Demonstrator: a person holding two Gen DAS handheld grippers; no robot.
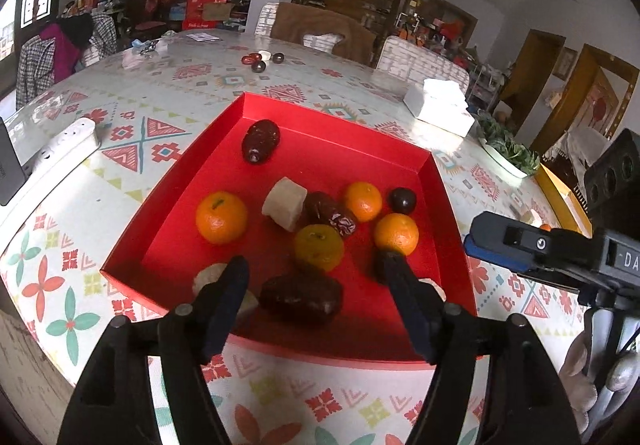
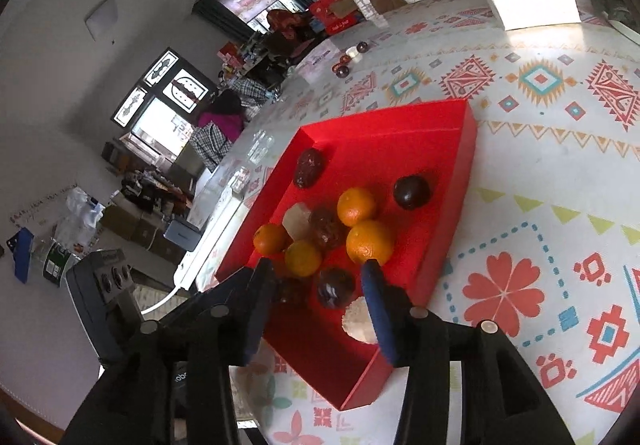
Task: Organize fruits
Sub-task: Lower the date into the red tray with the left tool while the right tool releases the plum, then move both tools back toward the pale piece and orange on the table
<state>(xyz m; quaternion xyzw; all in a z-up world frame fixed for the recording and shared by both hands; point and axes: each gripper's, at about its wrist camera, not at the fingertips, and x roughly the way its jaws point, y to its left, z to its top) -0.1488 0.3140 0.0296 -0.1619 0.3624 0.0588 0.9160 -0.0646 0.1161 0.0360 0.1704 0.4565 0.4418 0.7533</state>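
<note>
The jaws of the left gripper [image 1: 314, 269] are spread wide and nothing is held; a dark wrinkled date [image 1: 301, 299] lies between them at six o'clock in the shallow red cardboard tray [image 1: 340, 117]. The jaws of the right gripper [image 2: 318, 277] are likewise parted and empty, a dark round plum [image 2: 336, 287] being framed just beyond them. Four small orange tangerines [image 1: 221, 218], pale cut chunks [image 1: 285, 203], more dates and another plum lie mixed near the tray's centre. A few small dark fruits [image 1: 259, 66] are seen at twelve o'clock on the patterned bench [image 1: 152, 133], well apart from the tray. Most is judged gathered; sorting by kind appears undone.
</note>
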